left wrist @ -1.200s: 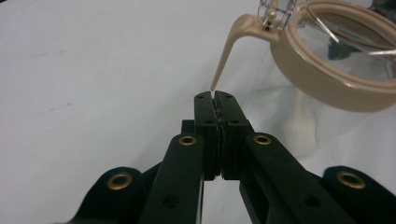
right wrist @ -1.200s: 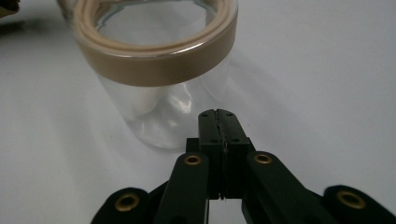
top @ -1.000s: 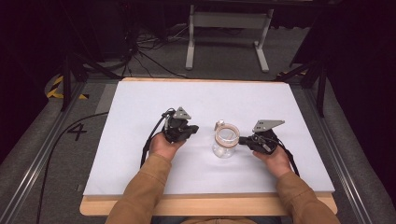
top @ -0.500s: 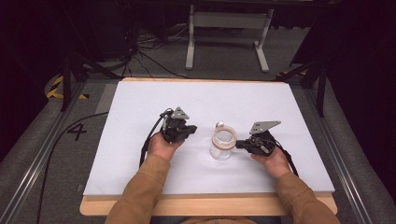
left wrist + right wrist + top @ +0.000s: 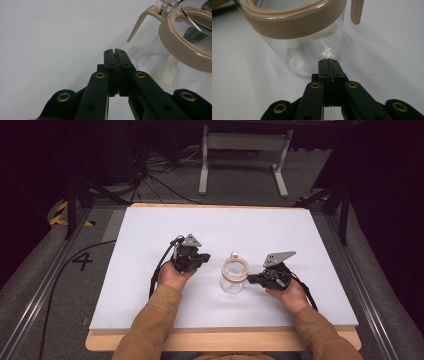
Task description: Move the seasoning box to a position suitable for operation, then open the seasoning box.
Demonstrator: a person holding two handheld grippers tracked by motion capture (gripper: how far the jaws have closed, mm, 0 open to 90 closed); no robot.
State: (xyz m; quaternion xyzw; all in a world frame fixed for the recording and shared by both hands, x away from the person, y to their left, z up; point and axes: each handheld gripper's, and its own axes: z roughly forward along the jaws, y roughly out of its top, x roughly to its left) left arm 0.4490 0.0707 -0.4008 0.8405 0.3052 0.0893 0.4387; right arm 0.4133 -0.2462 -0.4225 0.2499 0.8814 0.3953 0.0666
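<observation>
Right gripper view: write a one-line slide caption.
Shut right tool points at a clear glass jar with a beige rim on the white table.

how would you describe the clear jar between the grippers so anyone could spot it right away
On the white table top, look between the two hand-held black grippers near the person's edge. There stands a clear glass jar, upright, close to the right gripper. A tan band around its rim, with a tan lever hanging from it, sets it apart.

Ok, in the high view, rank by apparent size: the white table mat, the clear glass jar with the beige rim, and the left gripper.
1. White table mat
2. Left gripper
3. Clear glass jar with beige rim, only slightly smaller looking, so that order is unsure.
</observation>
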